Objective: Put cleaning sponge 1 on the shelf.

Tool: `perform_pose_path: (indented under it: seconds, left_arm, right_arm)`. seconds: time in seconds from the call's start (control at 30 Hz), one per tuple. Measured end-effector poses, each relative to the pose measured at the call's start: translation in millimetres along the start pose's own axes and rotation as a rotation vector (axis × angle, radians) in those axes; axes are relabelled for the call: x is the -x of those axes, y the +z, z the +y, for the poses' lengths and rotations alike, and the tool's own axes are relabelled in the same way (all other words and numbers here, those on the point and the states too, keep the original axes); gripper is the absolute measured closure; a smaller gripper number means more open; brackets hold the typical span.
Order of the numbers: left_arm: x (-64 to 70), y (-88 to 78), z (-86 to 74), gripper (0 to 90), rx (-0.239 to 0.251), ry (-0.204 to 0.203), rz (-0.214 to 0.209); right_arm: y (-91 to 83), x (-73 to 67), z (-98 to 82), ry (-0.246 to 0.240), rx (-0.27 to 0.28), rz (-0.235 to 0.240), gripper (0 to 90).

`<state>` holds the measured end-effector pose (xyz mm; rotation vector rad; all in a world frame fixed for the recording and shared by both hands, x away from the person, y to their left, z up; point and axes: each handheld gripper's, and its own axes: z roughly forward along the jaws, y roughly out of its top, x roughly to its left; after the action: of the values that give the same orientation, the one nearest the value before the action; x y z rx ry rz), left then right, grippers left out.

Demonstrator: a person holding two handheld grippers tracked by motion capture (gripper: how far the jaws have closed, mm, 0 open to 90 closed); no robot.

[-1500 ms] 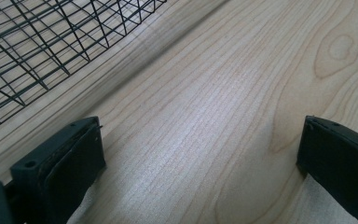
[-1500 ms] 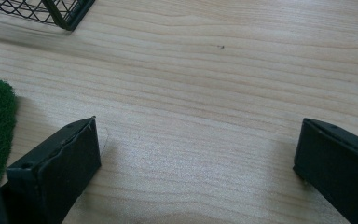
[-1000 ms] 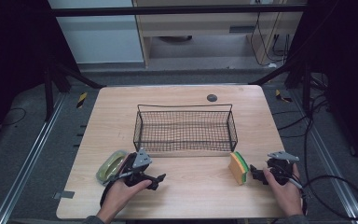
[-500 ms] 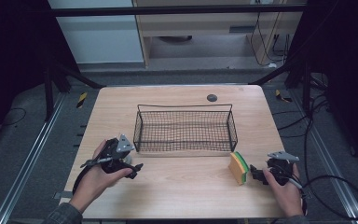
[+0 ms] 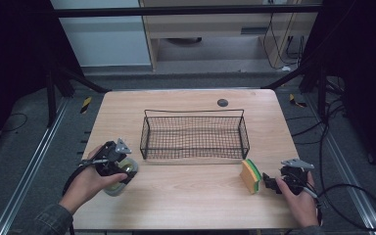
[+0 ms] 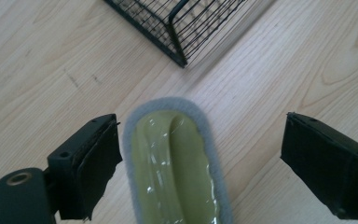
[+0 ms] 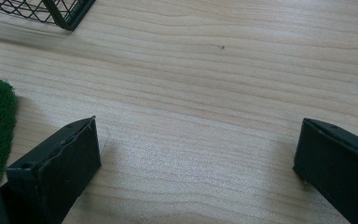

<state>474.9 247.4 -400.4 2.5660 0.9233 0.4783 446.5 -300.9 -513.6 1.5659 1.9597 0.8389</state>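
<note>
Light wood-grain table (image 5: 186,196) on dark grey floor w/ metal rails; pale cabinet behind. Black wire basket (image 5: 195,134) sits mid-table, small dark disc (image 5: 222,102) beyond it. High view: left gripper (image 5: 119,165) over an oval pad (image 5: 122,181) at front left; right gripper (image 5: 270,182) just beside a yellow/green sponge (image 5: 250,176) at front right. Left gripper view adds detail: the pad is glossy yellow-green w/ fuzzy grey rim, lying between jaws spread wide, not touching. Right gripper view: jaws also wide apart over bare wood, the sponge's coarse green face at left edge.
</note>
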Motion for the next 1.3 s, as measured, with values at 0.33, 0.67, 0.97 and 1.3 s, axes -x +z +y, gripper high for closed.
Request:
perform_pose_path:
  seconds: [0.33,0.67,0.97,1.3]
  left_arm:
    - [-22.3,-5.2,-12.5,19.7,-0.072,-0.083,-0.03]
    - [-33.4,-10.5,-17.0,26.2,-0.108,-0.097,-0.048]
    - [-34.9,-10.8,-19.8,29.1,-0.146,-0.098,-0.051]
    - [-38.2,-3.5,-18.8,42.3,-0.204,-0.112,-0.089]
  right_arm:
    - [0.0,0.0,0.0,0.0,0.0,0.0,0.5]
    - [0.0,0.0,0.0,0.0,0.0,0.0,0.5]
    - [0.0,0.0,0.0,0.0,0.0,0.0,0.5]
    - [0.0,0.0,0.0,0.0,0.0,0.0,0.5]
